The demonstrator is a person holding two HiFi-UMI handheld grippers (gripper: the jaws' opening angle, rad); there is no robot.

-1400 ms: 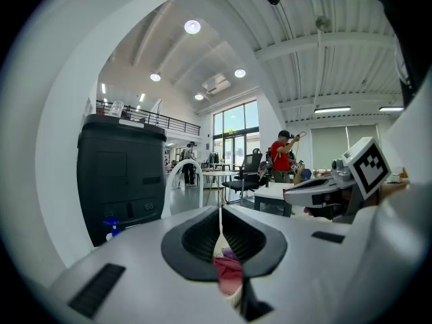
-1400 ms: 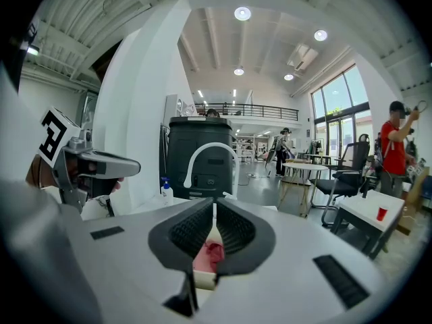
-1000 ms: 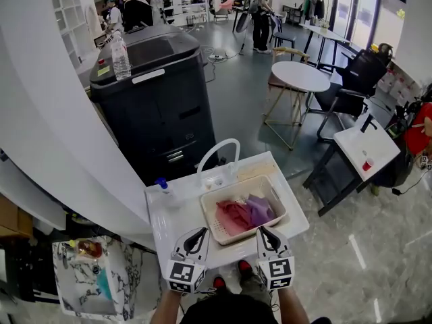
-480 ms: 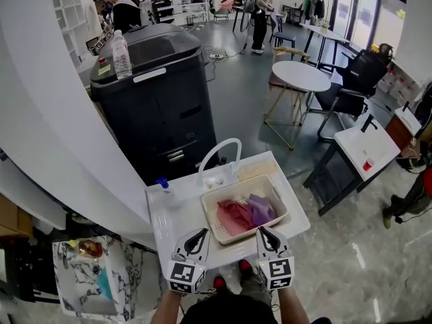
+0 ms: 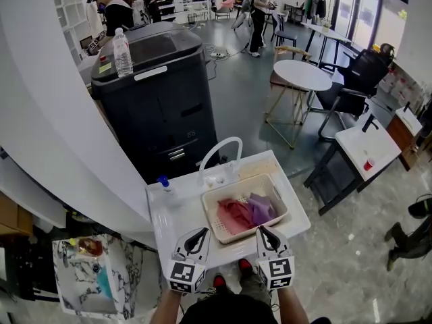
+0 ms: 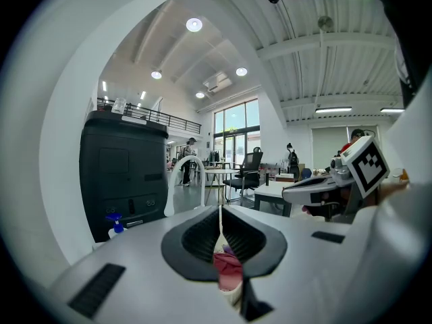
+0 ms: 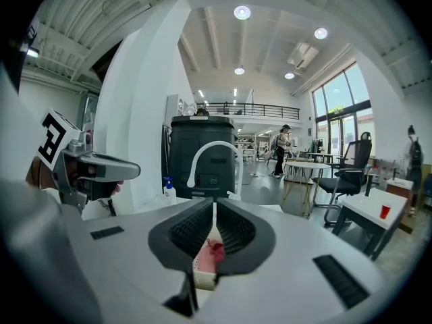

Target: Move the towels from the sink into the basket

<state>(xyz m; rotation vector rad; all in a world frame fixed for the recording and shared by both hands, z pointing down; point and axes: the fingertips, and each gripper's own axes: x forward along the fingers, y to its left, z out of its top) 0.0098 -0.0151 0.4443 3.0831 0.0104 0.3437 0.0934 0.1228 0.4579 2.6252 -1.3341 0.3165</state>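
Observation:
A pink towel (image 5: 233, 214) and a purple towel (image 5: 260, 208) lie crumpled together in a beige perforated basket (image 5: 206, 209) set in the white sink unit (image 5: 169, 214). My left gripper (image 5: 201, 232) hovers over the unit's front edge, just left of the basket's near corner, jaws shut and empty. At the basket's near right corner my right gripper (image 5: 260, 229) is also shut with nothing in it. In the left gripper view the pink towel (image 6: 228, 265) shows beyond the closed jaws (image 6: 221, 211). The right gripper view has a bit of that towel (image 7: 214, 248) past its closed jaws (image 7: 214, 208).
A white arched faucet (image 5: 217, 155) rises behind the basket, with a blue-capped spray bottle (image 5: 162, 183) at the back left. Behind the sink unit stands a black machine (image 5: 152, 100) with a water bottle (image 5: 122, 52) on top. A marble-topped stand (image 5: 81, 275) sits at the lower left.
Both grippers and the towels stay where they were. Only people in the background have walked.

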